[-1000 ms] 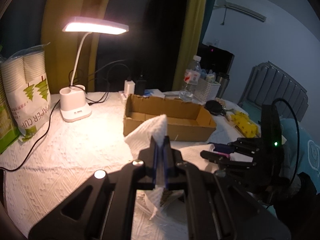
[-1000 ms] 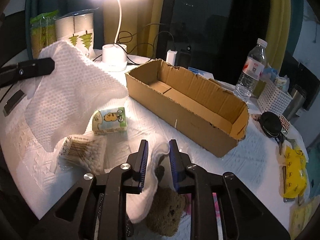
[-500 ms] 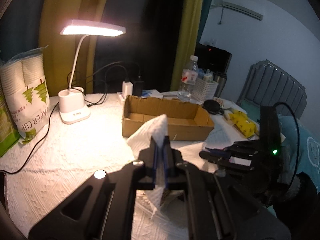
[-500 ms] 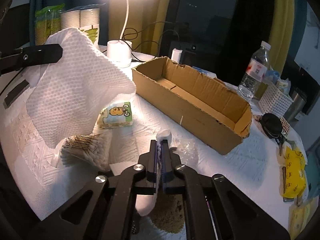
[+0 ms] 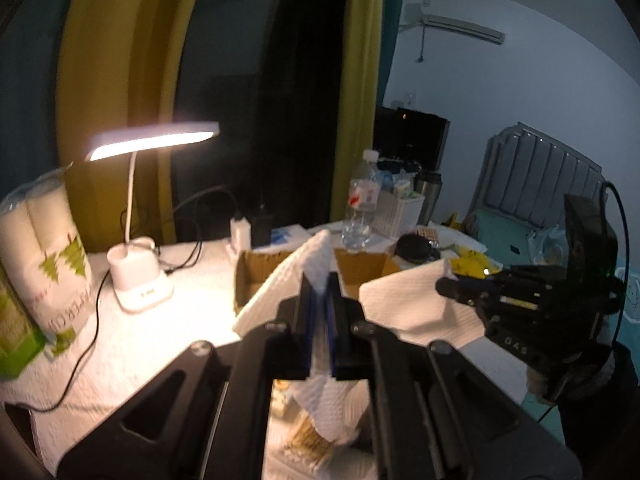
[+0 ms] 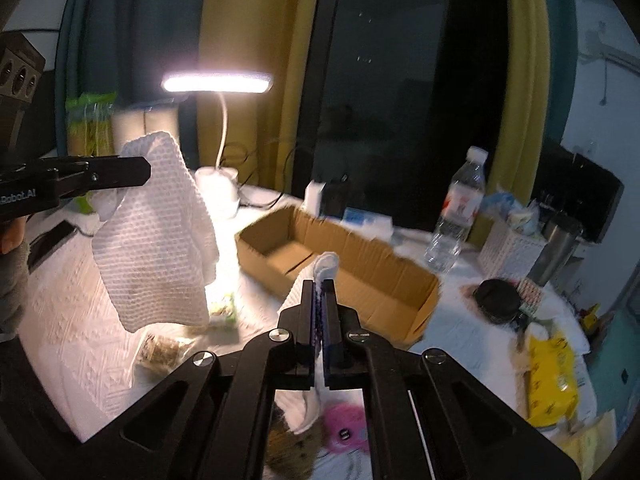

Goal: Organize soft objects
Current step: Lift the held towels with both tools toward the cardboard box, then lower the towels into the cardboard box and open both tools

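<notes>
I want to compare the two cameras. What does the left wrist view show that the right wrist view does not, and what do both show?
Only the left wrist view shows the air conditioner and the grey headboard. Only the right wrist view shows the pink toy and the brown plush on the table. Both show the white cloth, held by the left gripper and the right gripper, plus the cardboard box and the desk lamp.

Cloth (image 6: 156, 240): white, waffle-textured, matt. Box (image 6: 360, 276): matt brown cardboard. Tabletop (image 6: 64, 320) cover: embossed white paper. Claws (image 6: 319, 300): matt black plastic.
</notes>
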The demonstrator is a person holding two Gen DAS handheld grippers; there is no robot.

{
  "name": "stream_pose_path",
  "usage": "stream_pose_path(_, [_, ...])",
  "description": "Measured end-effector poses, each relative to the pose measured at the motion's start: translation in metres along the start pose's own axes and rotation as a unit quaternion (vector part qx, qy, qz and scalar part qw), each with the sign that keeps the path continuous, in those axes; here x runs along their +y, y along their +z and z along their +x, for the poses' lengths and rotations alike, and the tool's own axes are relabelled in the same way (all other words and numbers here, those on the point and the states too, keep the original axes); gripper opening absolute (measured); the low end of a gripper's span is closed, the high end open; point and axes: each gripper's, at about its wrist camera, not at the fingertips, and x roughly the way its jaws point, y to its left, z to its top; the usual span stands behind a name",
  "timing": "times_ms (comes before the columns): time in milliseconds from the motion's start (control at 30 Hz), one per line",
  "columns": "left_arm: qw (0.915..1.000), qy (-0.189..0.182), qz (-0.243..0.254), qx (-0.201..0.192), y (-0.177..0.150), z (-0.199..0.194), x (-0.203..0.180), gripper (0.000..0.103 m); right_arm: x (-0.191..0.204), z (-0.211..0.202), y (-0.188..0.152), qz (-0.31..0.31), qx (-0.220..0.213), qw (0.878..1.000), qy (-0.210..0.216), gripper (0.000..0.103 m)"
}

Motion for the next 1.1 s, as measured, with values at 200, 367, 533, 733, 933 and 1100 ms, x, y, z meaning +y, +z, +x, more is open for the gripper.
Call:
stream_pose_path(200, [0.9998,-0.004,0.012,-0.013,0.028,0.017,-0.007,0.005,-0.031,-0.001,0.012,0.008,-0.023,1.000,-0.016,0.002])
stream_pose_path(367, [0.9995,-0.009,0.017,-0.024,0.046,0.035,-0.011,0.004,-0.056,0.006,0.015,0.022,-0.034,0.999,-0.023,0.002])
stream_pose_path(533, [0.9994,-0.019,0.016,-0.023,0.053,0.060,-0.016,0.005,-0.071,0.021,0.017,0.030,-0.033,0.999,-0.024,0.002])
stream_pose_path(733, [0.9989,-0.037,0.004,-0.029,0.055,0.091,-0.018,0.004,-0.084,0.041,0.014,0.041,-0.026,0.999,-0.023,0.002])
stream_pose_path(933, [0.9991,-0.041,-0.009,-0.010,0.044,0.135,-0.017,0.004,-0.092,0.072,0.002,0.059,-0.004,0.998,-0.013,0.002])
stream_pose_path(1100, [0.9987,-0.038,-0.017,0.029,0.027,0.174,-0.014,0.004,-0.093,0.099,-0.011,0.068,0.022,0.997,0.000,0.002])
